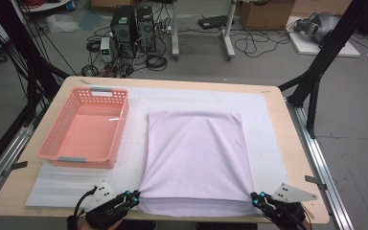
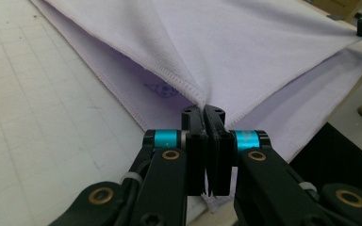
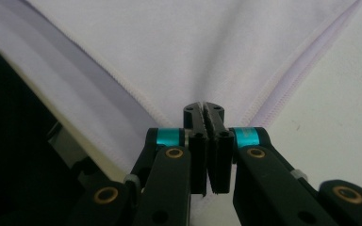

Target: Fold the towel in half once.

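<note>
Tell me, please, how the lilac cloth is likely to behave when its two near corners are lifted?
The lilac cloth will probably sag between the left gripper and the right gripper, since it already creases toward each pinched corner. It looks thin and light, so it should lift easily. Its folded layers may slide apart or unfold.

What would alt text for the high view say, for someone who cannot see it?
A folded pale lilac cloth lies on a white mat on a wooden table, its two near corners pinched by the left hand-held gripper and the right hand-held gripper. An empty pink plastic basket sits to the cloth's left.
</note>
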The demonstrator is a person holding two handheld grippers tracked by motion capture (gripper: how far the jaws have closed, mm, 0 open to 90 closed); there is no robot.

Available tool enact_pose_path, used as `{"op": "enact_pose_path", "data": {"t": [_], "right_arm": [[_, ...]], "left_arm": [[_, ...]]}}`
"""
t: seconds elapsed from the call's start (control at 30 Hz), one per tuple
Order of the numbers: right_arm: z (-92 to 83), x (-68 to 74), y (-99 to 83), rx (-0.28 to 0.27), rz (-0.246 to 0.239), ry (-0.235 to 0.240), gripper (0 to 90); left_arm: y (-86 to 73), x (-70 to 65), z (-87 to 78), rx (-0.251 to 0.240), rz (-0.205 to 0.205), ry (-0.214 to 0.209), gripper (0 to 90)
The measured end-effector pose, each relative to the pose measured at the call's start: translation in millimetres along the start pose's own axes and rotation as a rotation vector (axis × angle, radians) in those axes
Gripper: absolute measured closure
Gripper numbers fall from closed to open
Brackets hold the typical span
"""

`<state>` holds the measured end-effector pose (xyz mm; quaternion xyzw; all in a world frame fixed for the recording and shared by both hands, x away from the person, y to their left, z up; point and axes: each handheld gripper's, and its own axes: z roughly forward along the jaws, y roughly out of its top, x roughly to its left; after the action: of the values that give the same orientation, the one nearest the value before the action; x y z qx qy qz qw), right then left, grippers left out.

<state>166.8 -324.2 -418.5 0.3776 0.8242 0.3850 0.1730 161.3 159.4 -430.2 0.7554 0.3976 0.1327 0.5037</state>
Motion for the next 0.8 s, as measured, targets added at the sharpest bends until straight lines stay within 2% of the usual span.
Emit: {"op": "enact_pose_path", "data": {"t": [0.07,0.2,0.27,0.33,0.37,0.4,0.47,0.57,0.67,0.8], "right_arm": [[-5.4,3.4,0.3,-0.001,-0.011,0.006,88.4],[-17.0,10.7,-1.9,0.005,-0.029,0.019,88.4],[-21.5,12.8,-5.6,0.014,-0.028,0.022,88.3],[-20.9,12.7,-9.3,0.034,-0.019,0.033,87.5],[-18.7,12.4,-12.2,0.052,-0.015,0.027,77.6],[-17.6,11.2,-13.9,0.050,-0.013,0.016,72.7],[-17.6,5.2,-16.7,0.013,0.034,0.002,63.8],[-19.3,-5.0,-16.7,-0.037,0.091,-0.043,64.6],[-14.4,-12.1,-15.1,-0.050,0.124,-0.093,66.5],[-10.2,-15.5,-10.0,-0.060,0.127,-0.123,66.0]], "left_arm": [[-1.0,-2.1,-6.2,-0.007,-0.005,-0.009,87.2],[-7.4,-9.5,-16.0,0.008,0.005,-0.034,87.2],[-11.9,-14.3,-17.2,0.035,0.030,-0.040,87.1],[-15.2,-17.3,-14.1,0.067,0.060,-0.016,86.2],[-15.6,-16.8,-12.7,0.068,0.056,-0.007,79.1],[-15.0,-15.3,-11.7,0.065,0.041,0.001,72.0],[-12.0,-11.5,-11.5,0.037,0.025,0.024,62.4],[-7.0,-1.9,-9.2,0.008,0.010,0.038,56.7],[0.0,7.7,-2.7,-0.026,-0.007,0.025,56.5],[10.4,15.2,6.5,-0.040,-0.006,0.020,57.5]]}}
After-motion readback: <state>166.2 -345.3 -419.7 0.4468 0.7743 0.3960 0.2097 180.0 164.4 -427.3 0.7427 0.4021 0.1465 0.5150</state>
